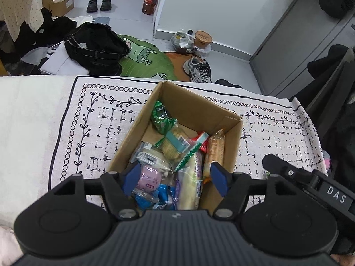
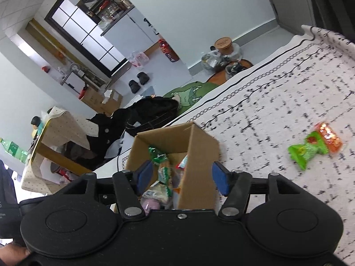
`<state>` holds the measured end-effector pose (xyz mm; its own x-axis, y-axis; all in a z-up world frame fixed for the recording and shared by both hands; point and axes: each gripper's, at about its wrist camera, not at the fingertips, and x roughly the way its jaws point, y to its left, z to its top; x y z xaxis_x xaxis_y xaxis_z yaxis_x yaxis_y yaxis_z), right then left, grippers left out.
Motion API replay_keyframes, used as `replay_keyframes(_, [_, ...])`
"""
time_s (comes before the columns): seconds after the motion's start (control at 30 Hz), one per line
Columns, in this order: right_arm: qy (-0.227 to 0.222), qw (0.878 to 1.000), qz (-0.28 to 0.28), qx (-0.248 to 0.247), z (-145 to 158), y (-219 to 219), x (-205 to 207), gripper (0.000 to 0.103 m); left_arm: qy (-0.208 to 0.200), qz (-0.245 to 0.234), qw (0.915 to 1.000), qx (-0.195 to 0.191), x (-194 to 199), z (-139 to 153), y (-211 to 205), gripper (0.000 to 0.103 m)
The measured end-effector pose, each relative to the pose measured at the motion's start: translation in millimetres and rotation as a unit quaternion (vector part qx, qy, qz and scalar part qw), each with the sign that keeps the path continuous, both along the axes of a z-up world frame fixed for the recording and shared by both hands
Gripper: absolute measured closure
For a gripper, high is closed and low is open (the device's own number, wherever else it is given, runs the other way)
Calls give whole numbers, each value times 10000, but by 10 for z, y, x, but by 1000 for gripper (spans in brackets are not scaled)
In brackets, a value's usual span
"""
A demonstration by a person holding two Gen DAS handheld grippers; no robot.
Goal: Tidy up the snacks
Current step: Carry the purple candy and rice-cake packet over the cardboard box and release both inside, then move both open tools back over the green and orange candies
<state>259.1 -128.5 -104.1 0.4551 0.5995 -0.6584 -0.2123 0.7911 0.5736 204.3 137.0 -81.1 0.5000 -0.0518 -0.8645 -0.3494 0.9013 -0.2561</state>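
**Box nearly packed, one snack left out**

The white black-patterned cloth [image 1: 66, 119] carries the open brown cardboard box [image 1: 233, 139] near its far edge, packets heaped inside. A green-and-orange wrapped snack [image 2: 315, 146] lies apart, toward the right edge. Left gripper [image 1: 175, 178] hovers over the heap, jaws apart, empty; right gripper [image 2: 183, 178] straddles the box wall, parted.

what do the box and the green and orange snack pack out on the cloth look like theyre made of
Box: plain brown corrugated cardboard, matte, going by the raw cut edges and folded corners.
Green and orange snack pack: seemingly thin plastic film, glossy, with bright glints and a crimped end; it is blurred, so foil lining cannot be ruled out.
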Motion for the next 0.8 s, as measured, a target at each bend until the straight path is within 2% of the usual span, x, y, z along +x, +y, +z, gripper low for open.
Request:
replay_keyframes(0.13, [-38, 9999, -49, -134, 49, -111, -12, 36, -2, -102, 9999, 30, 16, 29, -93, 33])
replay_keyframes(0.23, [-56, 9996, -110, -246, 92, -225, -15, 36, -54, -166, 9998, 57, 30, 51, -178, 27])
replay_keyframes(0.5, [54, 9985, -304, -449, 124, -546, 22, 35, -157, -394, 9991, 87, 105, 93, -478, 18])
replay_keyframes(0.57, [30, 9978, -359, -565, 111, -634, 45, 33, -170, -446, 9988, 91, 121, 103, -559, 17])
replay_keyframes(0.63, [167, 9950, -518, -841, 52, -709, 89, 32, -193, -489, 9986, 109, 142, 113, -629, 16])
replay_keyframes(0.8, [389, 9937, -620, -847, -34, -910, 134, 32, -235, -543, 9982, 79, 214, 114, -802, 13])
